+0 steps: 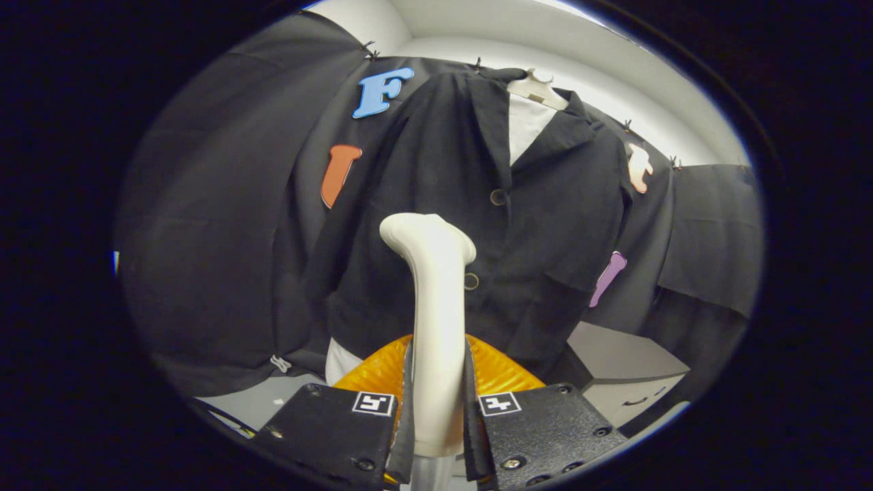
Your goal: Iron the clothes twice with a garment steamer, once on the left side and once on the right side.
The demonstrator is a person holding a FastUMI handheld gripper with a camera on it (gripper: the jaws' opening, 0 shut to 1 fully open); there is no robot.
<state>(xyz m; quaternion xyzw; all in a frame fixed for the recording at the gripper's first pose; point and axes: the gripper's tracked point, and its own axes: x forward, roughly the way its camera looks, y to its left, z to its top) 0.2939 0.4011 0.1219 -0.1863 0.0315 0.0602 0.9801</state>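
The gripper (438, 402) is clamped on the cream-white plastic handheld garment steamer (436, 307), both fingers pressed against its handle. The steamer is held upright between the fingers, its bent head raised in front of the black button-front shirt (532, 204). The shirt is hung on a pale hanger (539, 88) against the black cloth wall, over a white inner layer (526, 126). The steamer head is seen near the lower buttons; contact with the fabric cannot be told. A grey cabinet (624, 372) is seen beside the shirt's hem.

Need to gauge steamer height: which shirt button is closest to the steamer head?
The lower button, right beside the steamer head. The upper button sits higher on the black shirt. The gripper jaws clamp the steamer's handle.
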